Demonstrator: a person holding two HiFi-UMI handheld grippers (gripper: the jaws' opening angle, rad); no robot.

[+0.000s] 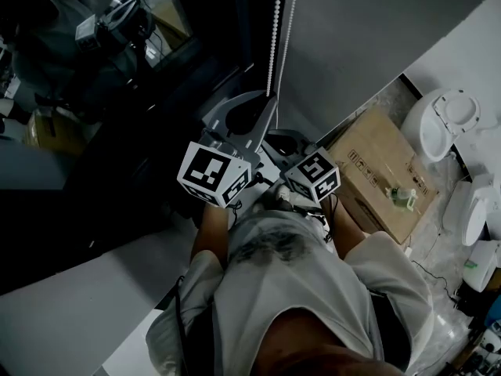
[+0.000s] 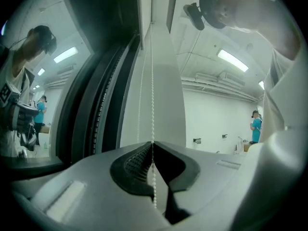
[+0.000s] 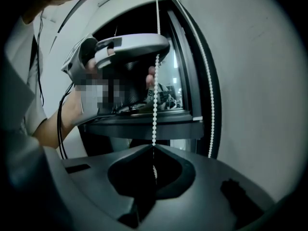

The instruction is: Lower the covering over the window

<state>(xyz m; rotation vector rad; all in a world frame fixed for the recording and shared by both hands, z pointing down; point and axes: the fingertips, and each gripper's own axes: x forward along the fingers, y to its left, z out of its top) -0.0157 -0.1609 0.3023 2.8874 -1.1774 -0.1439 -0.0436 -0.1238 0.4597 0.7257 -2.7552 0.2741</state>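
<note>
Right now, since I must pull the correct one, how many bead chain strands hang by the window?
2. The held strand is pinched in the right claw and in the left claw above it; the free strand hangs beside the wall.

Left gripper (image 2: 153,146) clamped on bead chain (image 2: 152,90)

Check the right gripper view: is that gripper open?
No, the right gripper is pinched shut on the bead chain.

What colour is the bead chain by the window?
The chain is white, clearest in the right gripper view.
</note>
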